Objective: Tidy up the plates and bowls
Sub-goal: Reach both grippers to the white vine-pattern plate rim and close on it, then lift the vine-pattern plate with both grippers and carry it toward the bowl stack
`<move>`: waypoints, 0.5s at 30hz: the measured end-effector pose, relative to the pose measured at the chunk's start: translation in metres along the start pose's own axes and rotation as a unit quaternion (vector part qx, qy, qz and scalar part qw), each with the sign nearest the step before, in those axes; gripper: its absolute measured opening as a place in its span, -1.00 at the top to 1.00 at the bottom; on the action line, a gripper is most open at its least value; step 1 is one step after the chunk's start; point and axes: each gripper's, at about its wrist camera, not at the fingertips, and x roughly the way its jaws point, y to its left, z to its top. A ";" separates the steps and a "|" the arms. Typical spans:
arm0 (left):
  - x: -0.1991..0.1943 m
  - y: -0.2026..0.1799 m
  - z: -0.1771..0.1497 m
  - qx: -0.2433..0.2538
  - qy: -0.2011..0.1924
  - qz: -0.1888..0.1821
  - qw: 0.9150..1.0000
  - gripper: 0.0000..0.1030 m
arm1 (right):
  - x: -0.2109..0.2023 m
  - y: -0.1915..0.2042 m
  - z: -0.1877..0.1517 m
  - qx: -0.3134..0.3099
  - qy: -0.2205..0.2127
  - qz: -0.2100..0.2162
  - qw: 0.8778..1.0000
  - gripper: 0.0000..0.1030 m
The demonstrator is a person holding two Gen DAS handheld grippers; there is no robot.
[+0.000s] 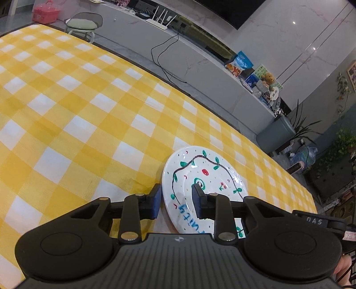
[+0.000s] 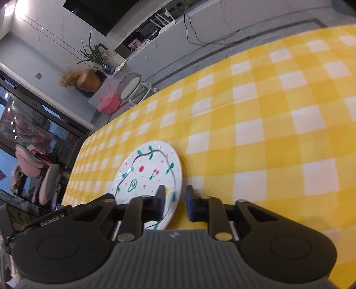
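Note:
A white plate (image 1: 200,177) painted with green leaves, red dots and blue writing lies on the yellow checked tablecloth (image 1: 77,100). My left gripper (image 1: 176,200) straddles its left rim, one finger over the plate and one outside, jaws apart and not clamped. In the right wrist view the same plate (image 2: 151,169) lies on the cloth (image 2: 267,111). My right gripper (image 2: 175,203) straddles its right rim the same way, jaws apart. No bowl is in view.
The table's far edge runs behind the plate. Beyond it stand a green-cushioned stool (image 1: 83,24), a pink box (image 1: 45,12), a grey counter with a router (image 1: 160,22) and snack bags (image 1: 241,63). A grey ottoman (image 1: 276,133) stands at the right.

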 end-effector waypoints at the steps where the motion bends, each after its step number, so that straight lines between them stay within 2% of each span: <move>1: 0.000 0.001 -0.001 -0.004 -0.003 -0.001 1.000 0.37 | 0.001 -0.001 -0.001 0.003 -0.005 0.001 1.000 0.74; 5: 0.001 -0.001 -0.001 -0.026 -0.007 0.006 1.000 0.37 | 0.001 -0.009 -0.004 0.046 -0.012 0.010 0.999 0.75; 6: 0.001 -0.002 -0.001 -0.030 -0.008 0.011 0.999 0.37 | 0.002 -0.009 -0.004 0.056 -0.012 0.008 0.998 0.78; 7: 0.000 -0.004 -0.001 -0.032 -0.008 0.016 0.999 0.37 | 0.002 -0.009 -0.004 0.061 -0.012 0.001 0.998 0.88; 11: 0.000 -0.005 0.000 -0.040 -0.005 0.033 0.999 0.56 | -0.005 -0.004 -0.006 0.065 -0.018 -0.001 0.998 0.92; 15: -0.004 0.000 0.001 -0.062 -0.001 0.024 0.998 0.71 | -0.018 -0.004 -0.006 0.076 -0.017 0.011 0.997 0.93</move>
